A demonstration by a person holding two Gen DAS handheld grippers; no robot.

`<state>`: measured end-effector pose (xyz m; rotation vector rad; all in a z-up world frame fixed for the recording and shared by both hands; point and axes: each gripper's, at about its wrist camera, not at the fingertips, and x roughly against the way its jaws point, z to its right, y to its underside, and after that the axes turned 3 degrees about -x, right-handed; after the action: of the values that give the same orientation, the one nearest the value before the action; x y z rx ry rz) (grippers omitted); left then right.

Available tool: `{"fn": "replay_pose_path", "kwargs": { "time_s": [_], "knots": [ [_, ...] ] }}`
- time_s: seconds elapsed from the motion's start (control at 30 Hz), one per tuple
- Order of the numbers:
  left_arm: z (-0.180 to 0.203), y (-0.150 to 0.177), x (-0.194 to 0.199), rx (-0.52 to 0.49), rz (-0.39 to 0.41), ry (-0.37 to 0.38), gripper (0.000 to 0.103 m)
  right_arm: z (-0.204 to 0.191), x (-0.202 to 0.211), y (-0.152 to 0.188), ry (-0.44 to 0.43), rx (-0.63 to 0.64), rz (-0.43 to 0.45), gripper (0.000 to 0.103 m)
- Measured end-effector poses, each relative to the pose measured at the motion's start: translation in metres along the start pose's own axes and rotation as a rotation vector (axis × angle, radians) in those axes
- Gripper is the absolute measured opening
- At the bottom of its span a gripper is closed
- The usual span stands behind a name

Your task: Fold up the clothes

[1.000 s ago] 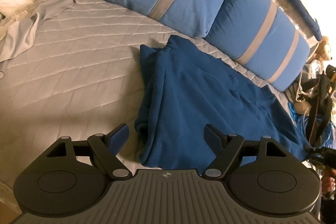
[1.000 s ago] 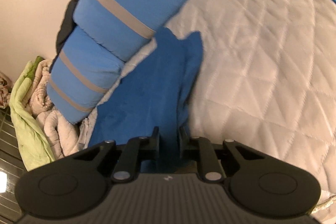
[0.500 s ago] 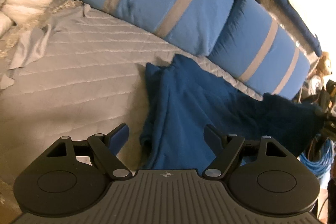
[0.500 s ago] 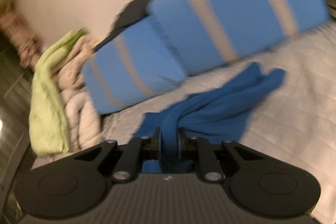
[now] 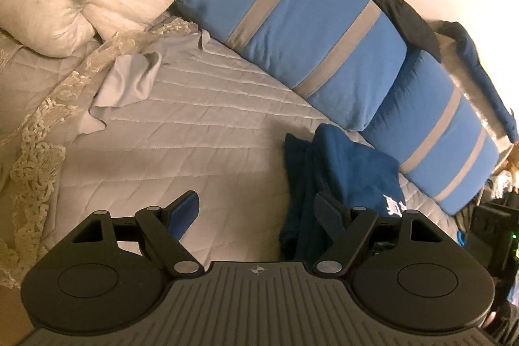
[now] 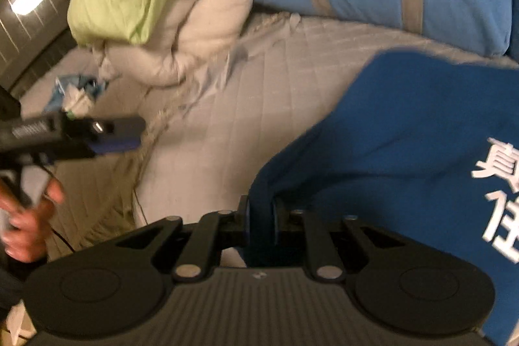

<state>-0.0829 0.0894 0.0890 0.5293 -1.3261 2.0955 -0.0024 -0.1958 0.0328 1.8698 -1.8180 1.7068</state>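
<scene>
Up close, the right gripper [image 6: 260, 219] tilts downward, its jaws clenched on a fold of the blue shirt [image 6: 405, 135], which drapes over the quilted bed [image 6: 259, 106] beside the striped pillows [image 5: 311, 21]. Meanwhile the left gripper [image 5: 256, 209] hangs spread and empty above the quilt, held by the left hand [image 6: 27, 226].

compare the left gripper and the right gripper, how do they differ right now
The left gripper has its jaws spread wide; the right gripper is nearly closed.
The left gripper holds nothing, with quilt showing between its fingers; the right gripper pinches a fold of the blue shirt.
The left gripper sits beside the shirt's edge; the right gripper has the shirt draped across its right side, white print showing.
Both are black with blue pads, angled down over the bed.
</scene>
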Motion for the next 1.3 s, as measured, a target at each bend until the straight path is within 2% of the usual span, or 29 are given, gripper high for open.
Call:
{"fn": "replay_pose_path", "kwargs": {
  "time_s": [0.23,0.27,0.33,0.37,0.4,0.47,0.5,0.57,0.73,0.93,1.0,1.17,1.3],
  "knots": [
    [-0.001,0.002,-0.007,0.024,-0.005,0.017,0.078,-0.012,0.009,0.002,0.017,0.060,0.006,0.014],
    [0.000,0.002,-0.008,0.033,-0.005,0.021,0.078,-0.010,0.009,0.003,0.011,0.050,0.008,0.019],
    [0.004,0.002,-0.010,0.031,-0.002,0.028,0.078,-0.005,0.010,0.002,-0.018,0.018,0.014,0.032],
    [0.006,0.002,-0.011,0.024,-0.002,0.031,0.078,-0.003,0.012,0.001,-0.040,-0.001,0.019,0.061],
    [0.009,0.002,-0.011,0.016,-0.004,0.036,0.078,-0.003,0.018,0.001,-0.077,-0.006,0.031,0.079],
    [0.014,0.002,-0.012,0.003,-0.005,0.043,0.078,-0.005,0.035,0.003,-0.141,0.003,0.064,0.093],
    [0.016,0.002,-0.013,-0.001,-0.006,0.047,0.078,-0.003,0.045,0.004,-0.140,0.011,0.084,0.098],
    [0.019,0.002,-0.015,-0.004,-0.007,0.060,0.078,0.002,0.065,0.005,-0.130,0.022,0.125,0.103],
    [0.037,0.001,-0.023,-0.031,-0.021,0.093,0.078,0.034,0.097,0.013,-0.035,-0.024,0.192,0.103],
    [0.079,-0.006,-0.048,-0.168,-0.085,0.121,0.078,0.085,0.108,0.030,0.181,-0.116,0.232,0.103],
    [0.088,-0.004,-0.062,-0.201,-0.121,0.128,0.078,0.100,0.103,0.040,0.219,-0.143,0.235,0.103],
    [0.092,0.012,-0.089,-0.318,-0.222,0.083,0.079,0.116,0.092,0.053,0.254,-0.209,0.204,0.103],
    [0.069,0.021,-0.085,-0.314,-0.223,0.028,0.080,0.114,0.096,0.052,0.242,-0.190,0.227,0.103]
  ]
}}
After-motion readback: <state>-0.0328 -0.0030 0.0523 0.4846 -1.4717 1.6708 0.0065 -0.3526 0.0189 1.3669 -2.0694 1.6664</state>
